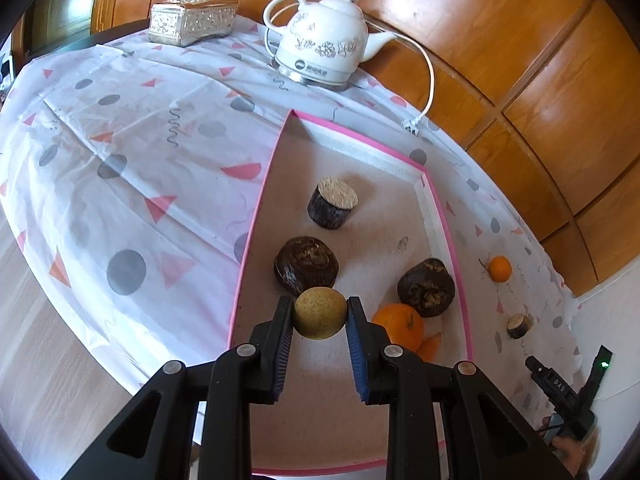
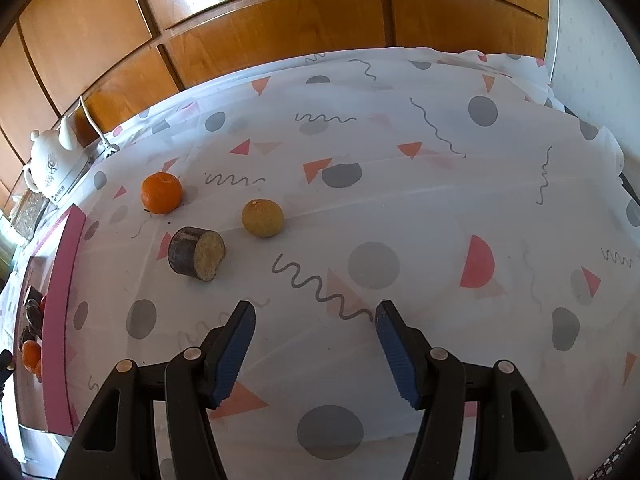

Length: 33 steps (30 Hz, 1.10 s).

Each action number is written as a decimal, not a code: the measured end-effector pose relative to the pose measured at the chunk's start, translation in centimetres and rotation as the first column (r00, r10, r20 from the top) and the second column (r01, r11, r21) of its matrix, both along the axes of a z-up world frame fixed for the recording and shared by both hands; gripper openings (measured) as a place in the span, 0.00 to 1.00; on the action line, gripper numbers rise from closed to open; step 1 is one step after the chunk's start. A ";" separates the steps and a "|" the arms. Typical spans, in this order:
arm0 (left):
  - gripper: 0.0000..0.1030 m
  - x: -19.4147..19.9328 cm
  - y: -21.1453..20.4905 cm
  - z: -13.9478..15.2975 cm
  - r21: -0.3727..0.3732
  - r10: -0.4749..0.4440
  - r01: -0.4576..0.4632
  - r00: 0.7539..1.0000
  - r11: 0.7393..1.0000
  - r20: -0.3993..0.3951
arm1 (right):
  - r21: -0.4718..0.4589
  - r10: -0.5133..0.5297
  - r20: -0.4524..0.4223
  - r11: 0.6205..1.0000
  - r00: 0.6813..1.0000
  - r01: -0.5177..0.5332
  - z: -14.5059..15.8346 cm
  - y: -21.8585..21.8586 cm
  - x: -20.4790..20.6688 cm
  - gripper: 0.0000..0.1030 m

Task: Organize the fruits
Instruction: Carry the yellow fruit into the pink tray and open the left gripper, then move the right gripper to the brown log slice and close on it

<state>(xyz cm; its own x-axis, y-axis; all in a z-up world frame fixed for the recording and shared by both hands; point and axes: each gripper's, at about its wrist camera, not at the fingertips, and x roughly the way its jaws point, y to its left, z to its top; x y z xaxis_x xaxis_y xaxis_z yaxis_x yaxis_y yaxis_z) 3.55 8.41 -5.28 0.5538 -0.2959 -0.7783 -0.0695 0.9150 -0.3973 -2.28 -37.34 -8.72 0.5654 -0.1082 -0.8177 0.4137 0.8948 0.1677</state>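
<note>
Holding a yellowish fruit clenched in left tongs directly above pink-rimmed tray; right tongs hovering released, remaining fruits toward counter's far-left corner.

Left gripper clamped on a tan round fruit above pink-rimmed box, dark fruits and an orange inside, white kettle behind.

Little can be read. A black device at the lower right of the left wrist view bears pale letters that look like "DAS", seen upside down. The white kettle at the upper centre carries a round logo and a line of print, too small to read.
</note>
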 end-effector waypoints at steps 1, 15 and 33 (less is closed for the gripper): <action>0.26 0.0 -0.1 -0.1 0.005 0.000 0.000 1.000 1.000 -0.003 | -0.002 0.000 0.000 1.000 1.000 0.000 0.0 0.0 0.0 0.62; 0.31 -0.4 -1.5 0.3 0.159 -0.006 0.000 0.999 0.987 0.036 | 0.003 0.072 0.015 0.997 0.997 -0.072 1.3 2.1 1.7 0.62; 0.40 -0.9 -2.8 1.2 0.220 -0.035 0.017 0.996 0.975 0.077 | -0.149 0.245 -0.025 0.958 0.969 -0.246 1.9 6.7 6.7 0.25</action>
